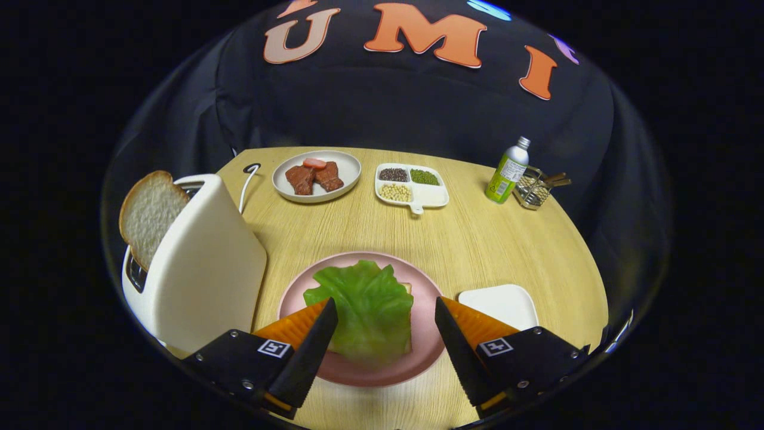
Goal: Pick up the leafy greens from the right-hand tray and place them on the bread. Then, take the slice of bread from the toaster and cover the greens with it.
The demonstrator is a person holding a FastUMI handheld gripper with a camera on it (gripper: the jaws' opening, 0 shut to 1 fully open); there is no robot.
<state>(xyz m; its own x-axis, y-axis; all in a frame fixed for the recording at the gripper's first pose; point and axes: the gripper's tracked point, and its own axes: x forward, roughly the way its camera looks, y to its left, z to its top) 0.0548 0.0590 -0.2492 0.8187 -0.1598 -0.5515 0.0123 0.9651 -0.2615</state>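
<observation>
The leafy greens (367, 307) lie on a bread slice whose edge (408, 288) peeks out at the leaf's far right, on a pink plate (427, 334). My gripper (387, 306) is open, its two fingers standing on either side of the leaf without pressing on it. A white toaster (203, 263) stands to the left of the plate, with a slice of bread (149, 215) sticking up out of its slot. The white tray (501, 304) to the right of the plate is bare.
At the back of the wooden table (465, 239) are a plate of meat pieces (316, 175), a divided white dish of beans (412, 186), a green bottle (507, 171) and a wire basket (534, 190). The toaster's cord (248, 179) runs behind it.
</observation>
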